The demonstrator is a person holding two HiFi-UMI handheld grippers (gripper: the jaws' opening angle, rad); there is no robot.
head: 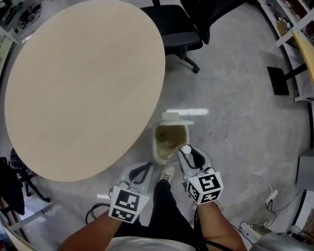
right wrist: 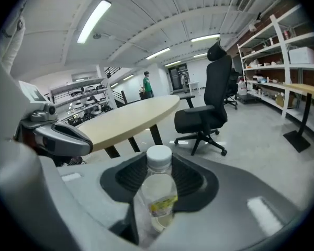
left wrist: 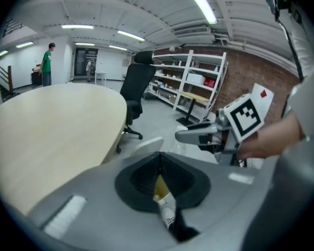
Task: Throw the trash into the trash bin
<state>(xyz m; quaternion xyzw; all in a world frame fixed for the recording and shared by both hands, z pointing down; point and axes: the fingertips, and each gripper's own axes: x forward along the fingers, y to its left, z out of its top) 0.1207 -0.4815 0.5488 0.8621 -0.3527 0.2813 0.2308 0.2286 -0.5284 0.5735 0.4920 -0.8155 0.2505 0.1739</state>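
— Bottle (right wrist: 157,205) is clamped in the right gripper (right wrist: 159,174), low centre of the head view, at the lower right edge of the open trash bin (head: 157,144).
— Looks nearly empty, so light. Thin plastic probably dents and slips. Gripping the body under the cap seems sound.
— Left gripper (left wrist: 159,179): jaws together, nothing in them.

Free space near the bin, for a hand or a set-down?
The whole table is bare. Open floor between bin and chair. Crowded at the bin's near side: left tool, right tool holding a bottle, a shoe.
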